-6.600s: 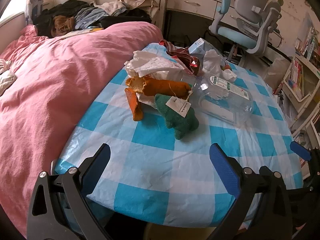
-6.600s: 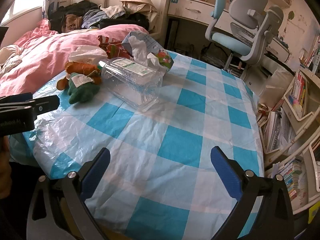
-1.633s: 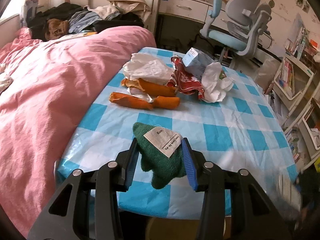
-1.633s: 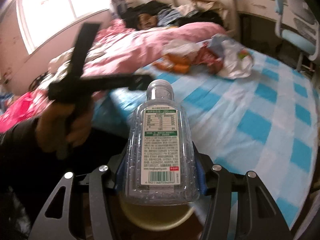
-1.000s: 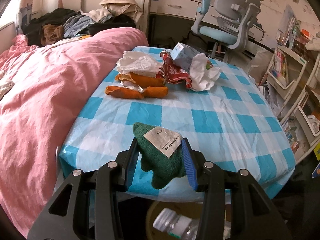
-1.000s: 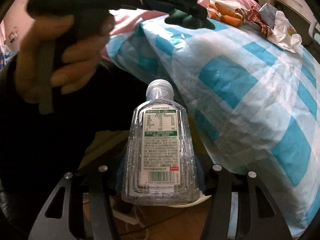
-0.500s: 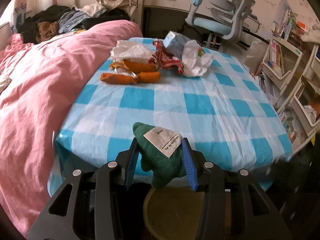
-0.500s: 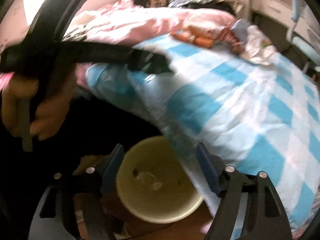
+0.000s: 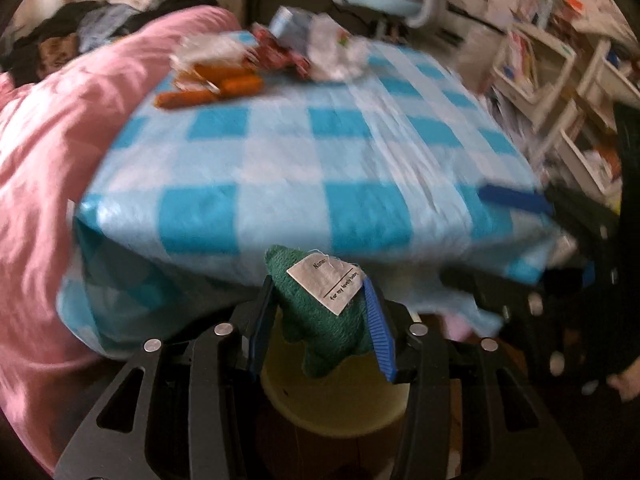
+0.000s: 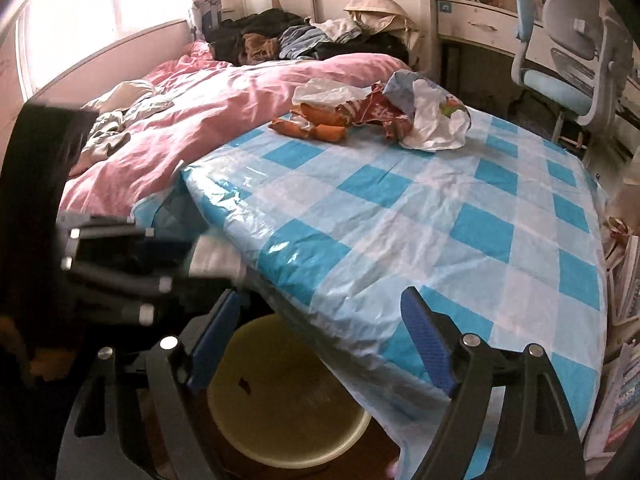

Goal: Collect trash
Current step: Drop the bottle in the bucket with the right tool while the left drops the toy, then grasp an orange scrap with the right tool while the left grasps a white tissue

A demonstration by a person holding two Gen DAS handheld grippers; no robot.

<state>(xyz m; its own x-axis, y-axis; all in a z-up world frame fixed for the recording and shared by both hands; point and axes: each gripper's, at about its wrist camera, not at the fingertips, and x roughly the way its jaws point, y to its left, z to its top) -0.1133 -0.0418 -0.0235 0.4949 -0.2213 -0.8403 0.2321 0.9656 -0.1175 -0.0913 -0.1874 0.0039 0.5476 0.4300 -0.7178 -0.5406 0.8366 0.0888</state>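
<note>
My left gripper (image 9: 318, 312) is shut on a green knitted toy (image 9: 320, 320) with a white tag, held just above the yellow bin (image 9: 340, 404) below the table's front edge. My right gripper (image 10: 320, 344) is open and empty, over the same yellow bin (image 10: 288, 400) at the table edge. The left gripper shows blurred at the left of the right wrist view (image 10: 120, 272). More trash lies at the far side of the table: orange pieces (image 10: 316, 126), a red wrapper (image 10: 376, 112), white plastic (image 10: 436, 128) and white paper (image 10: 324, 94).
The table has a blue-and-white checked plastic cover (image 10: 440, 216). A bed with a pink duvet (image 10: 224, 108) lies left of it. An office chair (image 10: 568, 52) and a desk stand behind, shelves of books (image 9: 552, 80) to the right.
The right gripper let the clear bottle go over the bin, opened and lifted back toward the table. The left gripper, holding the green toy, dropped from the table to just above the bin.
</note>
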